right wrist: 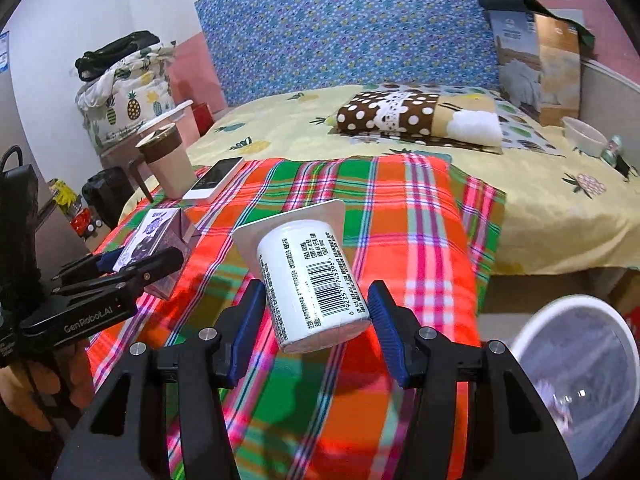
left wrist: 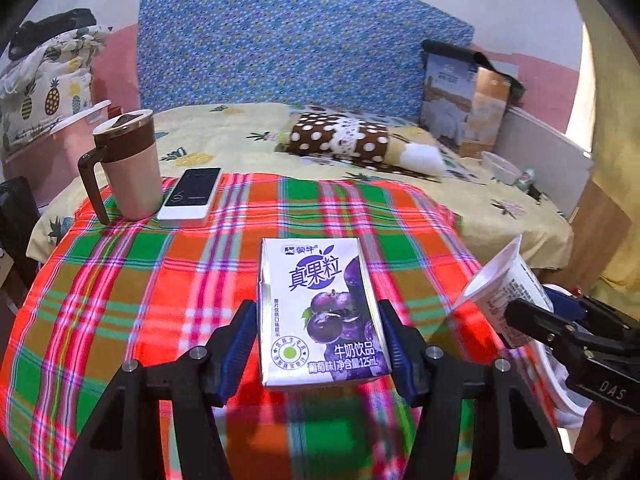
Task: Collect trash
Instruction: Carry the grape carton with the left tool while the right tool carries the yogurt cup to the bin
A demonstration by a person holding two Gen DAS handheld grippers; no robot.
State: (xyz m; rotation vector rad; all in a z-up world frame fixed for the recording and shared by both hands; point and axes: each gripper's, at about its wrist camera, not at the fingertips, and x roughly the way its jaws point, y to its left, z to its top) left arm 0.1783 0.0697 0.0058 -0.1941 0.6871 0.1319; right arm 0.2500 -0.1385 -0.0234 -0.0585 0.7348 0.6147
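Note:
A small purple-and-white milk drink carton [left wrist: 316, 272] hangs above the plaid cloth [left wrist: 120, 280], with my left gripper [left wrist: 318, 320] shut on its two sides. A white yogurt cup [right wrist: 304, 264] lies tilted on its side, open mouth facing away, and my right gripper [right wrist: 316, 292] is shut on it above the cloth. In the left wrist view the right gripper [left wrist: 540, 320] and the cup [left wrist: 500, 280] are at the right edge. In the right wrist view the left gripper [right wrist: 132, 264] and the carton [right wrist: 156, 232] are at the left.
A white-rimmed bin [right wrist: 532, 328] lined with a clear bag stands on the floor at lower right. A lidded mug [left wrist: 128, 164] and a phone [left wrist: 192, 196] rest at the cloth's far left corner. Behind lie a bed with a dotted pillow [left wrist: 340, 140], a box [left wrist: 460, 104] and a bowl [right wrist: 584, 134].

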